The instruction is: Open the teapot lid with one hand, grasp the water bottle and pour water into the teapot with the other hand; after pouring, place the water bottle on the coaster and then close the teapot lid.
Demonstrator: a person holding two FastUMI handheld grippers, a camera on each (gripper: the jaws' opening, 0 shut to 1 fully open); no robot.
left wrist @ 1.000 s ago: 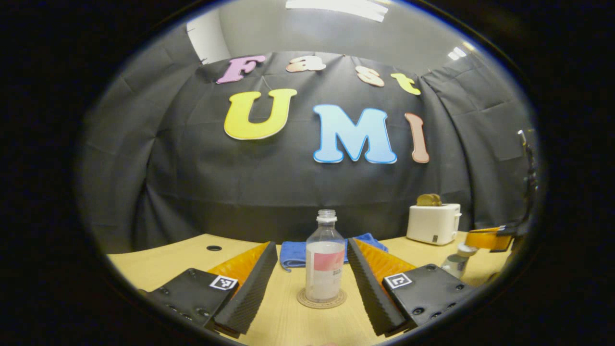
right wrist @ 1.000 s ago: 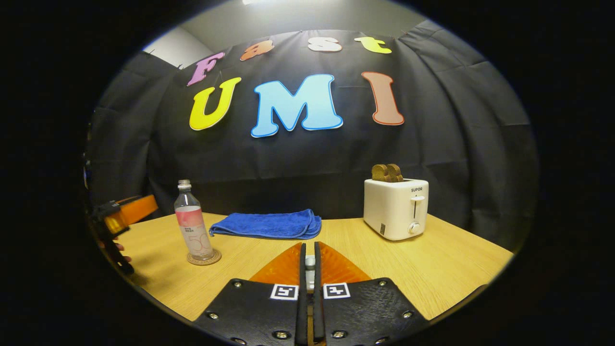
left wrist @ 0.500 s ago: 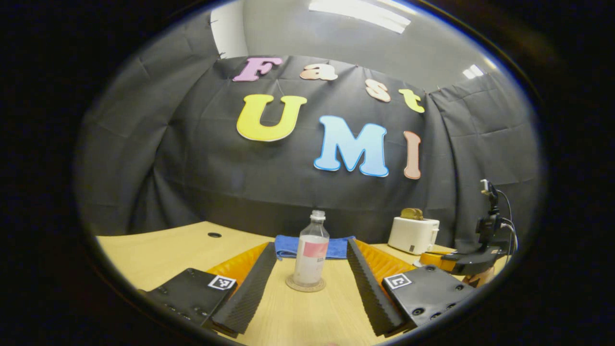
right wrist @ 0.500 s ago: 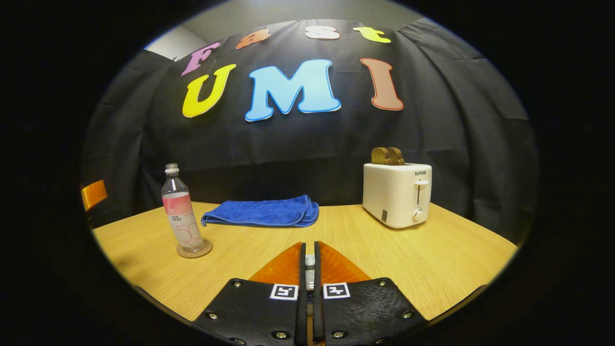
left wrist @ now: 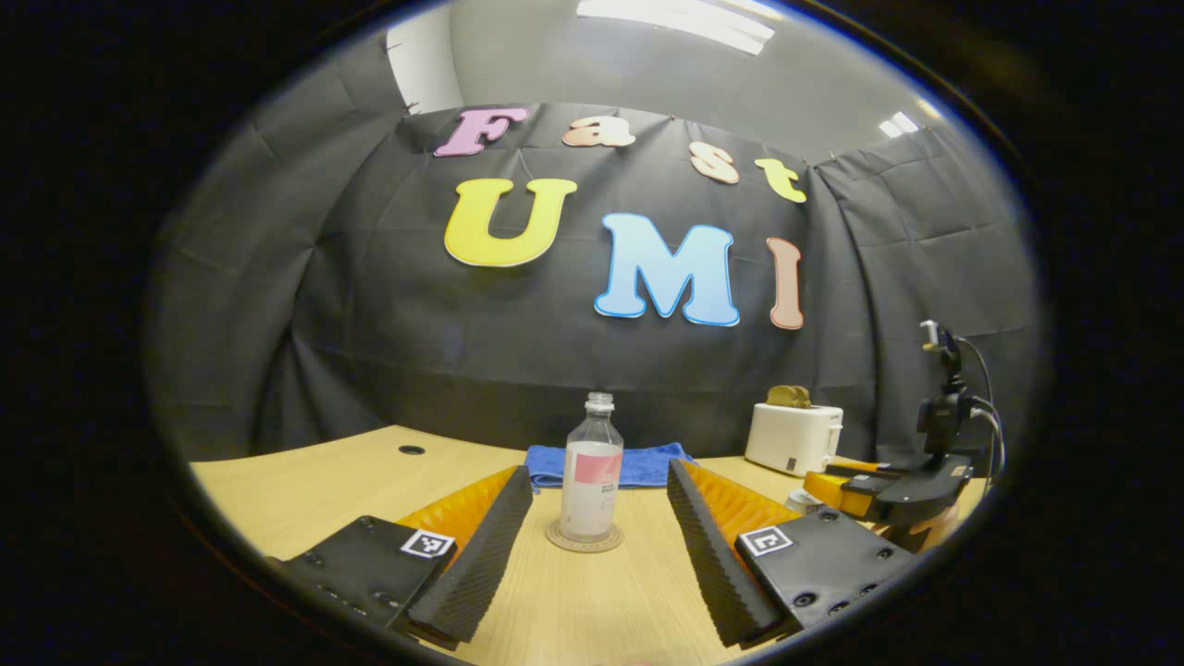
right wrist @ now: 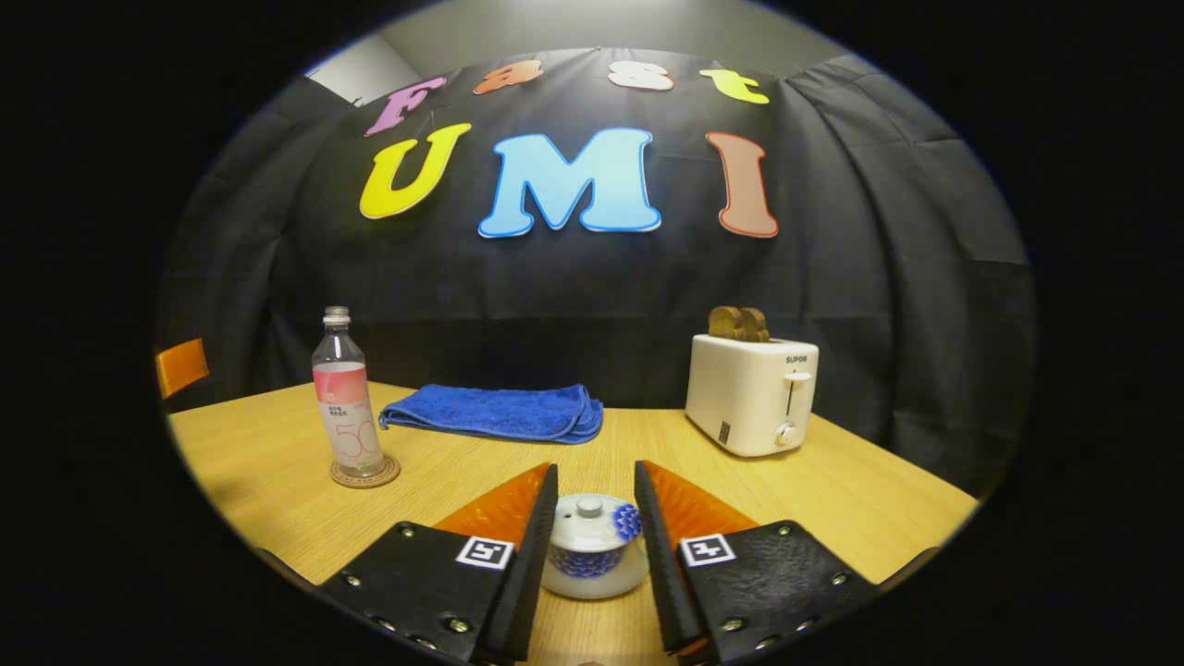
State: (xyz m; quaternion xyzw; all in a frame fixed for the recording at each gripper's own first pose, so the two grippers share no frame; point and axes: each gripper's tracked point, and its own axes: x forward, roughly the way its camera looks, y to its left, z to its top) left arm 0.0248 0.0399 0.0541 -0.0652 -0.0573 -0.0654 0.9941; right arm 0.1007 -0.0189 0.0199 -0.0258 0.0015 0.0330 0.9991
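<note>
A clear water bottle (left wrist: pixel 590 472) with a pink label and no cap stands upright on a round coaster (left wrist: pixel 583 538). My left gripper (left wrist: pixel 599 474) is open, and the bottle is ahead of its fingers, untouched. In the right gripper view the same bottle (right wrist: pixel 347 398) stands on its coaster (right wrist: pixel 365 474) at the left. A small white and blue teapot (right wrist: pixel 592 546), lid (right wrist: pixel 589 511) on, sits on a saucer between the spread fingers of my right gripper (right wrist: pixel 595 470), which is open and not pressing on it. The right gripper (left wrist: pixel 888 495) also appears in the left gripper view, at the right.
A folded blue towel (right wrist: pixel 495 412) lies at the back of the wooden table (right wrist: pixel 860 499). A white toaster (right wrist: pixel 751 393) with toast (right wrist: pixel 737 322) in it stands back right. An orange part of the left gripper (right wrist: pixel 180 365) shows at the far left edge.
My right gripper went from shut to open, and the lidded teapot now shows between its fingers. My left gripper drew back from the bottle, which stays on the coaster.
</note>
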